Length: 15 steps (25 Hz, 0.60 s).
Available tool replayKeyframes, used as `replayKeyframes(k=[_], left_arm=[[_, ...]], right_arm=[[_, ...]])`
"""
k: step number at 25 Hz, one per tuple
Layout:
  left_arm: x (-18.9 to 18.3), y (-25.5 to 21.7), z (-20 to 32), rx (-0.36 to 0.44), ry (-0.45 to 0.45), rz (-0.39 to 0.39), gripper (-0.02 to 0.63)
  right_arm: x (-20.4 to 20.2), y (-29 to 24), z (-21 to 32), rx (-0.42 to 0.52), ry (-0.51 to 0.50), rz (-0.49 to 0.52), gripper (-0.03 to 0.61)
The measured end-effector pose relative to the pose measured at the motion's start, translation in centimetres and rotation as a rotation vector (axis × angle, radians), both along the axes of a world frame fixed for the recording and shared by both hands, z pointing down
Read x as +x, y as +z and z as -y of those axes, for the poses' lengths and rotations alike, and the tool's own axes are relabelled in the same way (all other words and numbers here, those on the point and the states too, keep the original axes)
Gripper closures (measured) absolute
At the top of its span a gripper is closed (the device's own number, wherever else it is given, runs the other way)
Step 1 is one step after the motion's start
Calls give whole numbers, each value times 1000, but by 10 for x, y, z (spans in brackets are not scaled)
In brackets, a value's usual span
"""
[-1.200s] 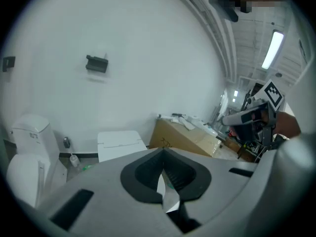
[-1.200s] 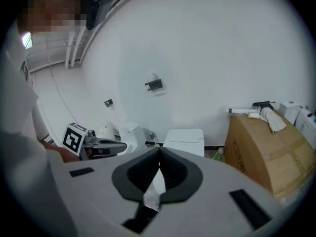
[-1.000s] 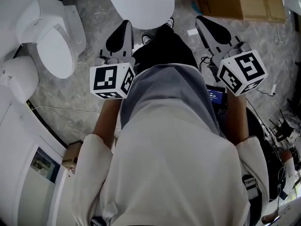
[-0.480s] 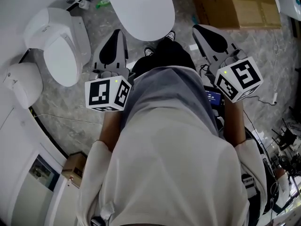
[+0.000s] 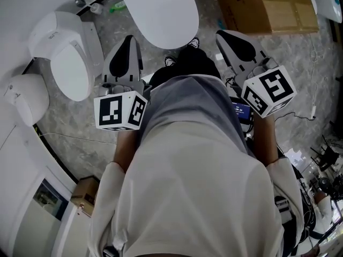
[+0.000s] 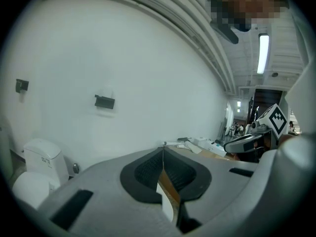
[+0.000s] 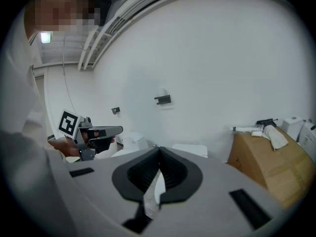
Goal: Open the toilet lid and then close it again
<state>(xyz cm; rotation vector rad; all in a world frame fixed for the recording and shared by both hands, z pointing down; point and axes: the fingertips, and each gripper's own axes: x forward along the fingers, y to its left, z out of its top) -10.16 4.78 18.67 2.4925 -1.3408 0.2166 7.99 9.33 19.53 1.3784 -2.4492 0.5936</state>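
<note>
The white toilet lid (image 5: 161, 7) lies shut at the top centre of the head view, in front of the person. It also shows low in the right gripper view, as the toilet lid (image 7: 190, 150) just past the jaws. My left gripper (image 5: 129, 38) hangs in the air to the lid's lower left, its jaws shut with nothing between them. My right gripper (image 5: 224, 35) hovers to the lid's right, also shut and empty. Neither touches the toilet. In the gripper views both the left gripper (image 6: 164, 145) and the right gripper (image 7: 159, 147) point at the white wall.
A second white toilet (image 5: 67, 52) stands to the left, with a rounded white fixture (image 5: 24, 98) beside it. A cardboard box (image 5: 268, 7) sits on the grey stone floor (image 5: 80, 127) at upper right. Cables and gear (image 5: 321, 154) lie at the right edge.
Both grippers have risen toward the head camera, the left one more. Their jaws stayed shut. The toilet lid has not moved.
</note>
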Motion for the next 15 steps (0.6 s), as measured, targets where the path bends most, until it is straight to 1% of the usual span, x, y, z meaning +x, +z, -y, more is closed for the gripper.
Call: replayKeyframes(k=[7, 10, 15], left_arm=[[-1, 6, 0, -30, 17, -8, 604], [0, 10, 1, -37, 30, 1, 604], [-6, 16, -4, -57, 30, -4, 604]], right_arm=[[-5, -1, 4, -13, -5, -10, 568], [-8, 2, 6, -19, -9, -17, 568], [-16, 9, 2, -43, -6, -19, 568]])
